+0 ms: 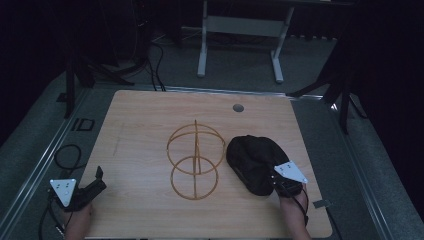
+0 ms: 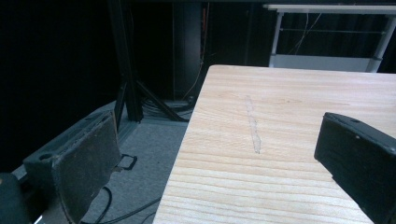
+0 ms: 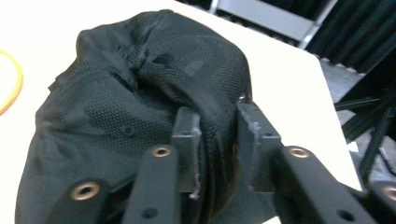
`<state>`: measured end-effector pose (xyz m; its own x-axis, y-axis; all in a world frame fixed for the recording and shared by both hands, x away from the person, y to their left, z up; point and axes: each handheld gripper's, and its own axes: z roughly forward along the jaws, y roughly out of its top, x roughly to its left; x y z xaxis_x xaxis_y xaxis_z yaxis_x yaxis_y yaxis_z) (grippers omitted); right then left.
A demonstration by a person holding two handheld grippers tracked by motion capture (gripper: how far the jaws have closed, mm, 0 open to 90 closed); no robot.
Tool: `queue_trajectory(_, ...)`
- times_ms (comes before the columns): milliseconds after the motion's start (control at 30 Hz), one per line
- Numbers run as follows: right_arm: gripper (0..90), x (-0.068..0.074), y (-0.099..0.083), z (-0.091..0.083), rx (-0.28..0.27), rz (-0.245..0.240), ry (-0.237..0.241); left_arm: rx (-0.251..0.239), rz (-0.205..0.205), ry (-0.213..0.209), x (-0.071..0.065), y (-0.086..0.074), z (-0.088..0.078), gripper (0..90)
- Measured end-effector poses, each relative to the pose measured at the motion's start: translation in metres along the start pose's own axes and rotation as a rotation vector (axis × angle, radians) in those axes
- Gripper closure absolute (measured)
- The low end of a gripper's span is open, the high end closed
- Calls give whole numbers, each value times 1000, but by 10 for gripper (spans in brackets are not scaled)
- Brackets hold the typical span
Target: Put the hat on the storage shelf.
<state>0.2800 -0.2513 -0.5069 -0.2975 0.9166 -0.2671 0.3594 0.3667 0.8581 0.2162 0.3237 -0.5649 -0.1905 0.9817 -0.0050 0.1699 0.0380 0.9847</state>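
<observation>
Stand of thin golden wire rings [image 1: 195, 161] lies left of the right gripper [image 3: 218, 140] (clamped on a black mesh cap [image 3: 140, 93]); the left gripper [image 2: 215, 154] gapes empty, well apart.

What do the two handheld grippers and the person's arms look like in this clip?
Both are black handheld tools. The left gripper and the right gripper each carry a grey three-cornered plate with small dark dots on top. Thick black jaws end in flat rectangular pads, worn and dusty; the linkage arms show brass-coloured rivets. A black cable trails from each. No sleeves reach the wrists.
</observation>
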Motion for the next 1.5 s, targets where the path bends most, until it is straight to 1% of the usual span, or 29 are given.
queue_trajectory(67, 761, -3, 1, -2, -12, 12, -8, 0, -1, 0, 0, 0, 0, 6)
queue_trajectory(100, 784, -4, 2, -3, -21, 19, -20, 0, 0, 1, 0, 0, 0, 6)
queue_trajectory(200, 815, -11, 5, -8, -53, 50, -48, 0, 0, 1, 0, 0, 0, 6)
queue_trajectory(233, 821, -14, 7, -9, -65, 58, -62, 0, -1, 1, 0, 0, 0, 6)
queue_trajectory(333, 830, -22, 11, -13, -81, 87, -72, 0, -1, 1, 0, 0, 0, 6)
queue_trajectory(400, 833, -24, 12, -13, -84, 91, -73, 0, -1, 1, 0, 0, 0, 6)
queue_trajectory(467, 840, -30, 18, -17, -101, 101, -91, 0, 0, 1, 0, 0, 0, 6)
queue_trajectory(533, 841, -32, 21, -19, -108, 95, -96, 0, -1, 1, 0, 0, 0, 6)
queue_trajectory(600, 843, -35, 23, -21, -115, 97, -104, 0, -1, 1, 0, 0, 0, 6)
queue_trajectory(767, 845, -41, 29, -25, -133, 108, -106, 0, -1, 1, 0, 0, 0, 6)
queue_trajectory(800, 845, -42, 34, -29, -148, 111, -105, 0, -1, 1, 0, 0, 0, 6)
queue_trajectory(867, 845, -43, 38, -32, -160, 114, -98, 0, 0, 2, 0, 0, 0, 6)
queue_trajectory(1133, 845, -43, 61, -49, -216, 96, -81, 0, -1, 2, 0, 0, 0, 6)
queue_trajectory(1167, 845, -43, 61, -49, -216, 96, -81, 0, -1, 2, 0, 0, 0, 6)
queue_trajectory(1200, 846, -44, 68, -53, -234, 90, -83, 0, -1, 1, 0, 0, 0, 6)
queue_trajectory(1500, 847, -51, 98, -71, -310, 74, -94, 2, -2, 2, 0, 0, 0, 6)
